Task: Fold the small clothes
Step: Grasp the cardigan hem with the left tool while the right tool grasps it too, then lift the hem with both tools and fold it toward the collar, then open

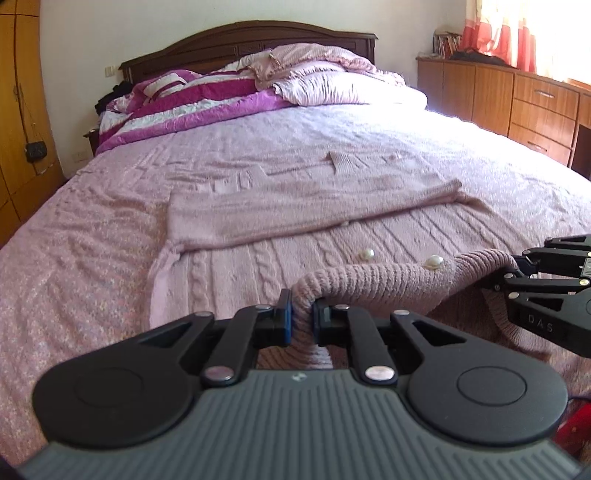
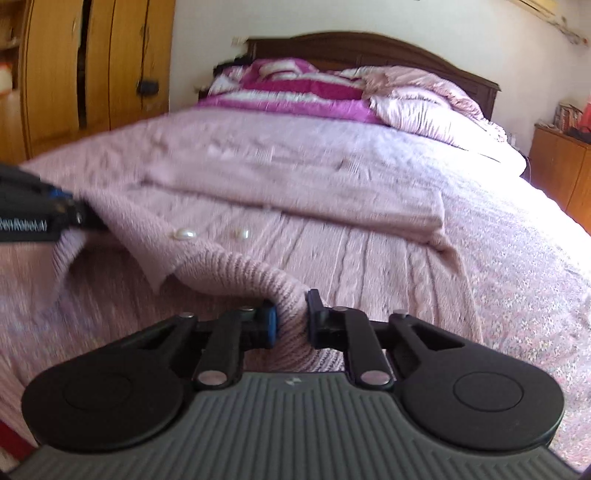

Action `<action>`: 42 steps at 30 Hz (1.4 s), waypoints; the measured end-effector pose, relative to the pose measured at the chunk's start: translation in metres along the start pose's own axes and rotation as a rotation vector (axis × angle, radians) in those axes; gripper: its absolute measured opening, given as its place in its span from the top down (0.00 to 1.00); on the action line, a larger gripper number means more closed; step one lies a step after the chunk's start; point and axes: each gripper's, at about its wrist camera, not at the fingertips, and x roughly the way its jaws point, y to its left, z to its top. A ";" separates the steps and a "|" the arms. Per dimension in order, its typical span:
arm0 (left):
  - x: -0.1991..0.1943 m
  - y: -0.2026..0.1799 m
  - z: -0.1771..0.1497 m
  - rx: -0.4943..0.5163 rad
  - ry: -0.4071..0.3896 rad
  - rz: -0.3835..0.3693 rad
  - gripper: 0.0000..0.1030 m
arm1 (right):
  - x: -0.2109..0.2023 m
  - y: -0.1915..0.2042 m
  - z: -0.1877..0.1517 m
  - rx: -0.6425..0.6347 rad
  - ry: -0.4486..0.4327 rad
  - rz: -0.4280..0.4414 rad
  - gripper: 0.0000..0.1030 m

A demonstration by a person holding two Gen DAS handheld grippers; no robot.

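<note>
Lying crosswise on bed (image 1: 110, 221): cardigan (image 1: 295, 218); hem (image 1: 369, 282) raised

daylight from window (image 1: 517, 33) | glare right | right view motion-blurred | fisheye-bent edges

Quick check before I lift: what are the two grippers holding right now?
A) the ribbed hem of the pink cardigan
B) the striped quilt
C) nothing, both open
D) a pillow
A: the left gripper and right gripper are each shut on the cardigan's ribbed hem, near its pearl buttons.
</note>
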 end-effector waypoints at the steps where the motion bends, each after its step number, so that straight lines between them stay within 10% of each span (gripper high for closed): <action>1: 0.000 0.001 0.002 -0.008 -0.006 0.000 0.88 | 0.000 -0.002 0.002 0.019 -0.014 0.006 0.86; 27: 0.023 0.027 0.113 -0.052 -0.195 0.014 0.88 | 0.029 -0.046 0.121 0.245 -0.222 0.133 0.88; 42: 0.166 0.040 0.142 -0.021 -0.113 0.089 0.88 | 0.160 -0.063 0.172 0.230 -0.152 0.069 0.88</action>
